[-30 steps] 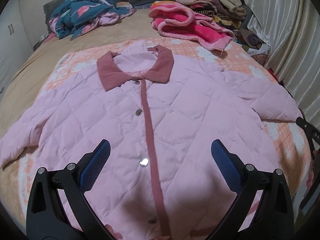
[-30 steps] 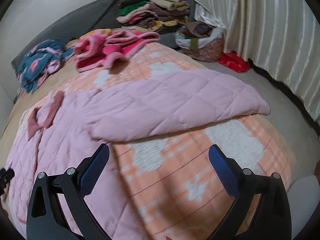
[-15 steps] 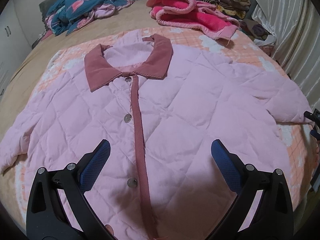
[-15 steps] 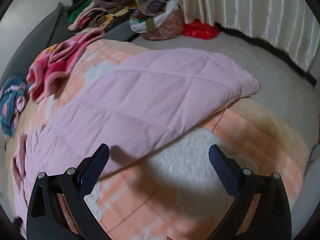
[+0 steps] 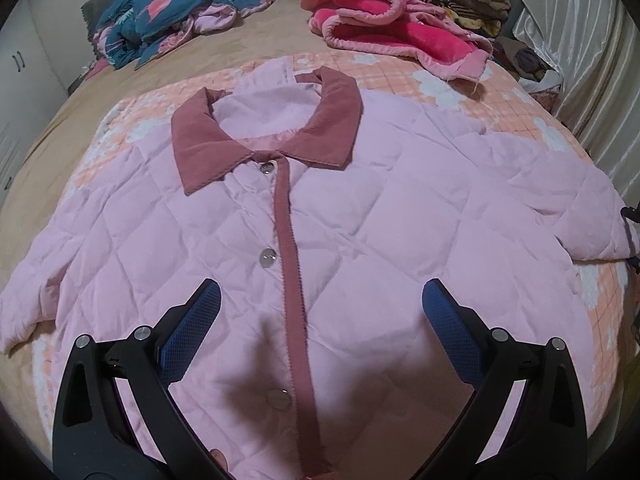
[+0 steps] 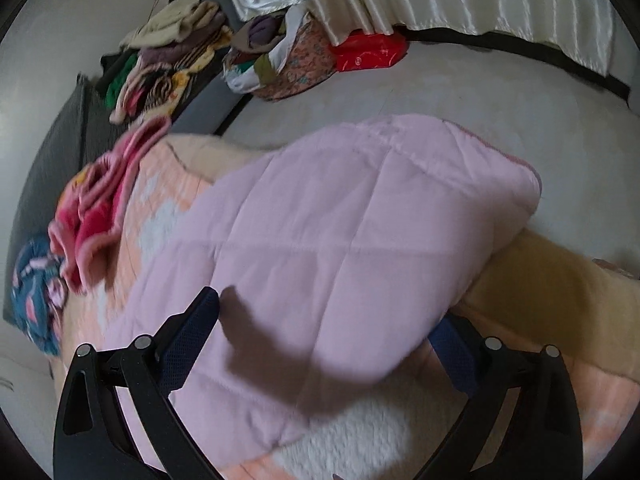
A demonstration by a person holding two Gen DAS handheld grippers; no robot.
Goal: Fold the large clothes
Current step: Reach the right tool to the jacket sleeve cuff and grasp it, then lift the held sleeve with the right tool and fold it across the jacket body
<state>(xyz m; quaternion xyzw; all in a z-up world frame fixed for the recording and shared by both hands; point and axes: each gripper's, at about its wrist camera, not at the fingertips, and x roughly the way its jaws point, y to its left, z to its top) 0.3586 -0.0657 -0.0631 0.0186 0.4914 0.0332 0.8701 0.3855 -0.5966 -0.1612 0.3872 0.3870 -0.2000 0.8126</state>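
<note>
Two grippers are hanging with jaws spread wide and holding nothing: the left gripper (image 5: 320, 312) over the buttoned front of the pink quilted jacket (image 5: 360, 216), which is lying flat, front up, on the peach blanket (image 5: 516, 112) for folding. The right gripper (image 6: 328, 320) is straddling the jacket's sleeve (image 6: 360, 240) near the bed edge, probably lining up to pinch it and fold it inward.

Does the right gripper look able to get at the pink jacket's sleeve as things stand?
Probably yes. The right gripper is open with the sleeve lying between its fingers, one blue pad partly hidden under the edge. Nothing lies on top.
</note>
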